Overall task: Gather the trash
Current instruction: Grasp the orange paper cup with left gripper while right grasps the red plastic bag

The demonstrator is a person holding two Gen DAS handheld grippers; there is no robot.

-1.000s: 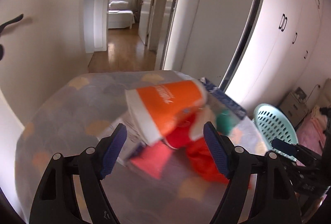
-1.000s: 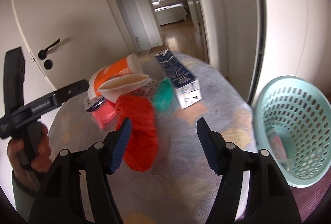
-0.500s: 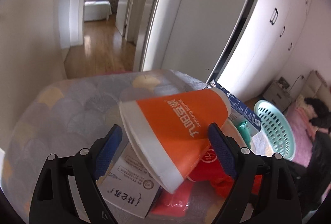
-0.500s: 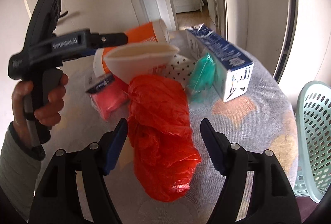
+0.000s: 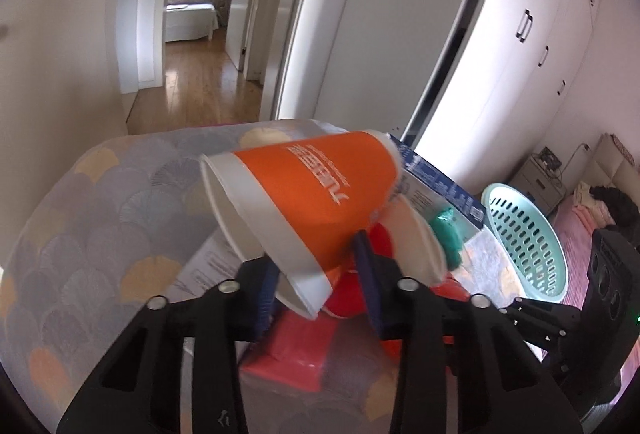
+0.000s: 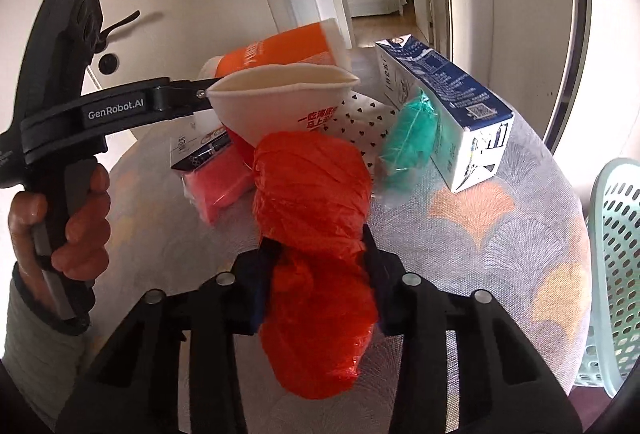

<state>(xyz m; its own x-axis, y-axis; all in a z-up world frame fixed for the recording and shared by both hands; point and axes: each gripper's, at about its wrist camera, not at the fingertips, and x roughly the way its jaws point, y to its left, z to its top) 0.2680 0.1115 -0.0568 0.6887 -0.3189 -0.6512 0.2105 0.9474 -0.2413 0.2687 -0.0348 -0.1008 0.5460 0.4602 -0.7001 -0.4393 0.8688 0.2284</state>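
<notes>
jaws of the right hand-held gripper (image 6: pixel 318 284) are closing on the red plastic bag (image 6: pixel 316 234), which bulges between the blue pads and sags onto the worktop (image 6: pixel 480 234) in front; the pinch sits low on the bundle, likely so the loose film lifts in one piece. just beyond, the left hand-held gripper (image 5: pixel 316 284) is closing too, its pads either side of the orange paper cup (image 5: pixel 312 201) near the white rim; the cup lies tilted, mouth toward the camera, and whether the pads press it yet is hard to tell behind the rim. a hand (image 6: pixel 60 218) grips that tool's handle. under and beside the cup lie a cream paper bowl (image 6: pixel 280 97), a pink packet (image 6: pixel 216 181) and a printed leaflet (image 5: pixel 212 266). farther back rest a teal wad (image 6: pixel 412 137) and a blue-and-white carton (image 6: pixel 444 101). off the worktop's right edge stands the mint laundry basket (image 5: pixel 524 246), seemingly where the trash goes.
</notes>
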